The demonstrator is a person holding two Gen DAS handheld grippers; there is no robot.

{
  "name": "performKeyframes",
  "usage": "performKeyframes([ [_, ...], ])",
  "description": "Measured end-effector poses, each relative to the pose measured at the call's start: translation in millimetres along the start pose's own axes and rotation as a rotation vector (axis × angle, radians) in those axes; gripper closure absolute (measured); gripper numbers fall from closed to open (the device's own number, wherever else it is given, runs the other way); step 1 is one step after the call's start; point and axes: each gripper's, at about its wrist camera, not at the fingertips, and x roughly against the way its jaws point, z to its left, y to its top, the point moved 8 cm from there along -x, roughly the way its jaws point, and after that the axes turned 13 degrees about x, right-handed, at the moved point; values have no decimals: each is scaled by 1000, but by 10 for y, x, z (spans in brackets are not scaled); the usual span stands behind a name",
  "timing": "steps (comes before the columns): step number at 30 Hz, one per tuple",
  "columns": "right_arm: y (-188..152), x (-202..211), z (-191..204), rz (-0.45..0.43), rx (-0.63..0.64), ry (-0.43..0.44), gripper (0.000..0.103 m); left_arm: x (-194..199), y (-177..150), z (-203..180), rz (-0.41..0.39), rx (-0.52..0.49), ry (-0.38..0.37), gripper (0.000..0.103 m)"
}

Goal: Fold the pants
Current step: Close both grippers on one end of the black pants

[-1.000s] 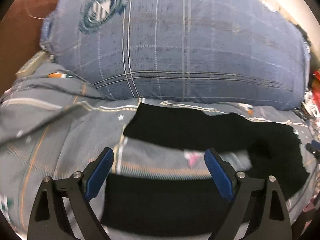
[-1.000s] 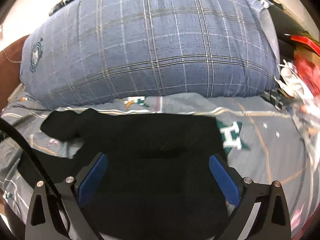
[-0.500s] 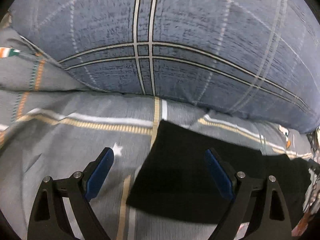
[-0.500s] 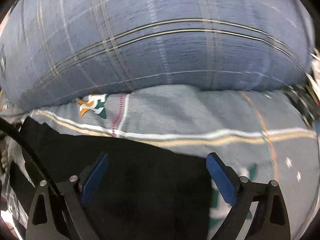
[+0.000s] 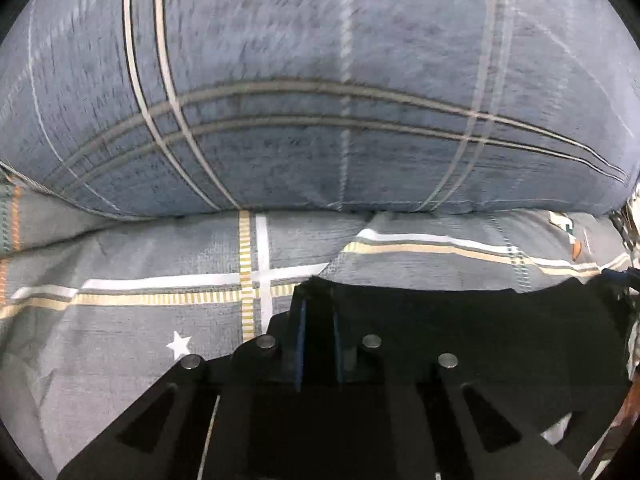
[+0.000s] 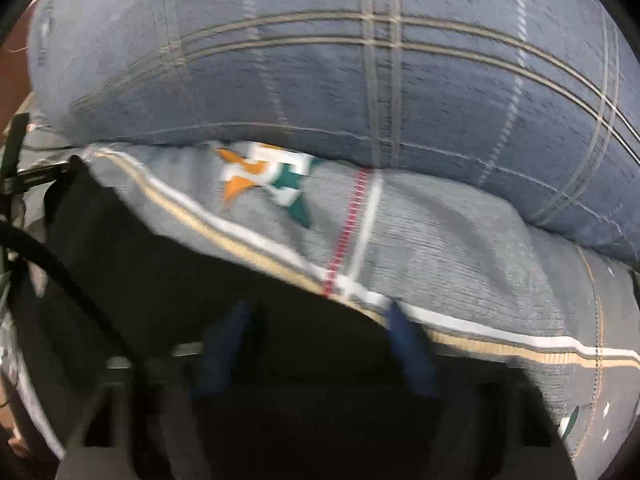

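The black pants (image 5: 460,340) lie flat on a grey patterned bedsheet (image 5: 132,340). In the left wrist view my left gripper (image 5: 318,312) is shut on the pants' far left corner, its blue pads pinching the black cloth. In the blurred right wrist view the pants (image 6: 160,272) fill the lower left. My right gripper (image 6: 316,320) sits low over their far edge with its blue fingers (image 6: 404,344) partly closed and a gap still between them. Whether cloth lies between them is unclear.
A large blue plaid pillow (image 5: 320,100) lies just beyond the pants and fills the top of both views (image 6: 360,60). A black cable (image 6: 52,256) crosses the left of the right wrist view. The sheet (image 6: 460,248) extends to the right.
Both grippers moved forward and down to the pants' far edge. The left gripper went from wide open to shut on the corner. The right gripper's fingers narrowed.
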Motion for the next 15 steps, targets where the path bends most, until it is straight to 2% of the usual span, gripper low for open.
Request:
performKeyframes([
  [2,-5,70,46,9,-23,26,88,97,-18,-45,-21,-24,19,94],
  [3,-10,107,49,5,-28,23,90,160,-14,-66,-33,-22,18,94],
  [7,-8,414,51,-57,-66,-7,91,546,26,-98,-103,27,-8,94],
  [15,0,1004,293,-138,-60,-79,91,1471,12,-127,-255,49,-55,96],
])
